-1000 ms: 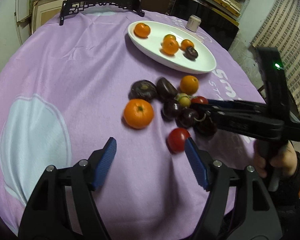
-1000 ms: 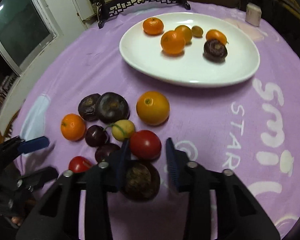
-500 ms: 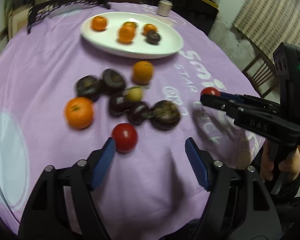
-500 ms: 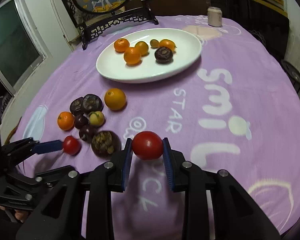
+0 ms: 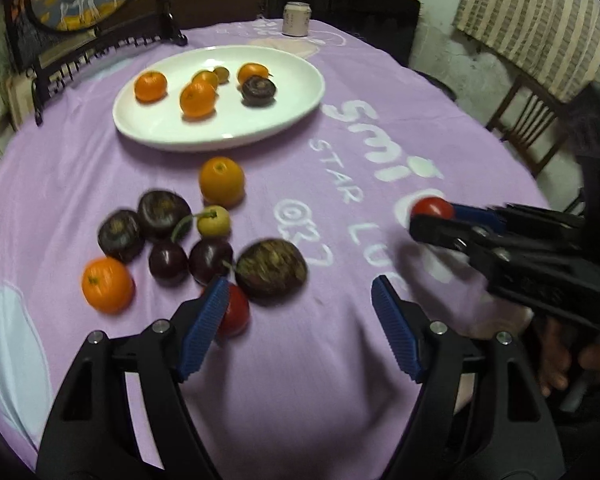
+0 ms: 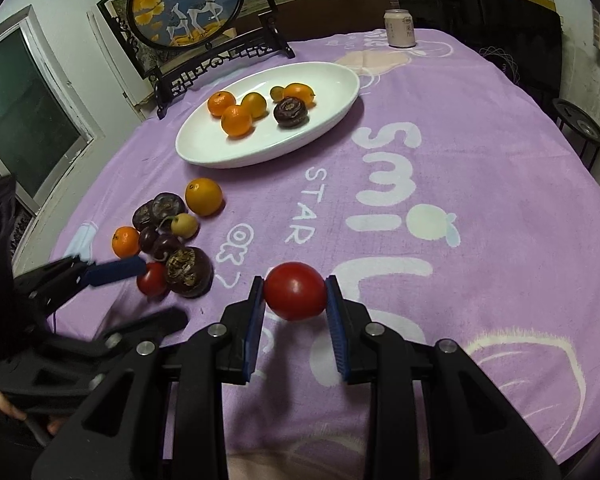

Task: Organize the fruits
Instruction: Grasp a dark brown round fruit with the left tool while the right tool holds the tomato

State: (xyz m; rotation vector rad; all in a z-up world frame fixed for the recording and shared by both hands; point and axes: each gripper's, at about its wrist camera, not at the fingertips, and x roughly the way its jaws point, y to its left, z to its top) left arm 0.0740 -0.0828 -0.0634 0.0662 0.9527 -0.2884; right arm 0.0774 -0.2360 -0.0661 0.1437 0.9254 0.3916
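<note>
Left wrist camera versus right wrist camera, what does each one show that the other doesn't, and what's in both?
Only the left wrist view shows a wooden chair beside the table. Only the right wrist view shows a window and the whole held tomato clamped in the right gripper. Both show the white plate of fruit, the loose fruit pile, the can and the open left gripper.

Left claw (image 5: 296, 324) gapes over the purple worktop (image 5: 320, 380); a red tomato (image 5: 234, 314) (half hidden) sits at nine o'clock behind its finger.
</note>
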